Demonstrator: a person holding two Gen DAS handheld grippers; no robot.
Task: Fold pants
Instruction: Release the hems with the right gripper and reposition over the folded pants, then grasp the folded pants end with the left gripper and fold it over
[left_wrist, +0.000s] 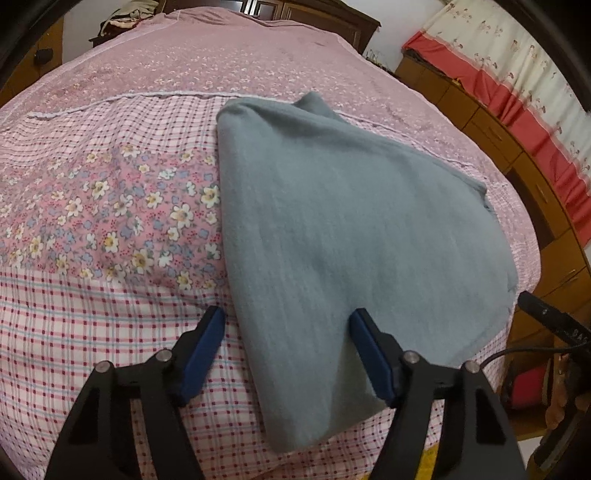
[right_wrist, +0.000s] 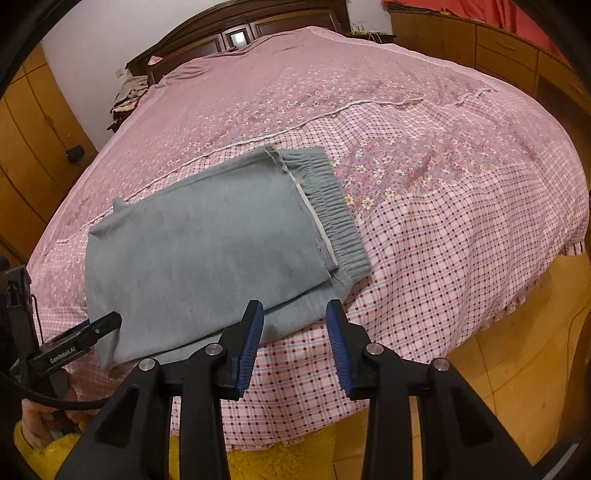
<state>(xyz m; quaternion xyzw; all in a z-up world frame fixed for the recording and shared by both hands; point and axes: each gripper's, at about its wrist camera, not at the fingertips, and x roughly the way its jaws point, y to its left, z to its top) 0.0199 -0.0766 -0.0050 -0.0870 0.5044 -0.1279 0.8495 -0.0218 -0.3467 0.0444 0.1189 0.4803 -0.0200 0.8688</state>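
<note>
The grey-blue pants (left_wrist: 351, 236) lie folded flat on the pink bed. In the right wrist view the pants (right_wrist: 207, 251) show the elastic waistband (right_wrist: 328, 206) on their right side. My left gripper (left_wrist: 288, 332) is open, its fingers just above the near left corner of the pants, holding nothing. My right gripper (right_wrist: 295, 321) is open and empty, hovering just above the near right corner of the pants. The left gripper also shows at the left edge of the right wrist view (right_wrist: 99, 325).
The bed has a pink floral and checked cover (right_wrist: 443, 229), with a dark wooden headboard (right_wrist: 236, 33) at the far end. Wooden cabinets (left_wrist: 517, 166) stand along the right. A yellow rug (right_wrist: 288, 461) lies on the floor below the bed edge.
</note>
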